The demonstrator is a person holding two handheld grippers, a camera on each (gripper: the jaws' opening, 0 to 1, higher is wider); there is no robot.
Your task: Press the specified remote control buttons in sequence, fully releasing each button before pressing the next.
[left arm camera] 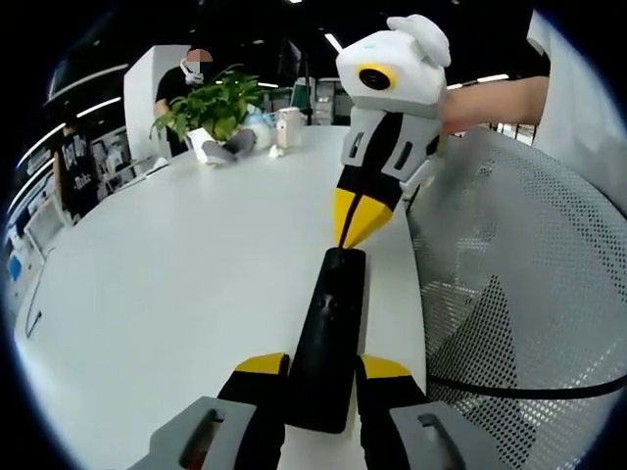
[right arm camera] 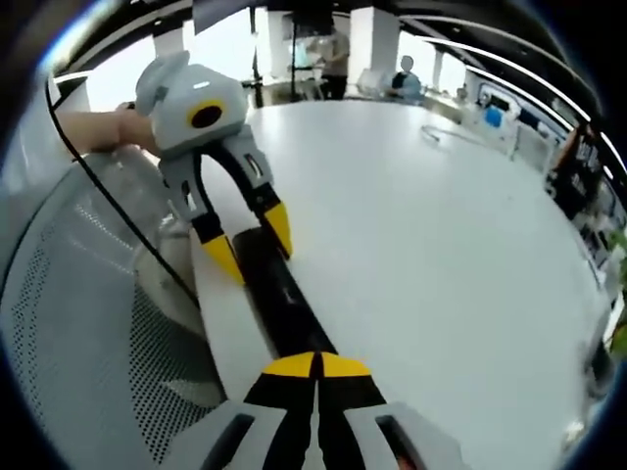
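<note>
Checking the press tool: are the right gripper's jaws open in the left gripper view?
No: the right gripper has its yellow tips closed to one point, at the far end of the remote.

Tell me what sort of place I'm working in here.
Probably an open-plan office or lab. A large white table carries a potted plant, a white mesh chair stands beside it, and ceiling strip lights run overhead.
</note>
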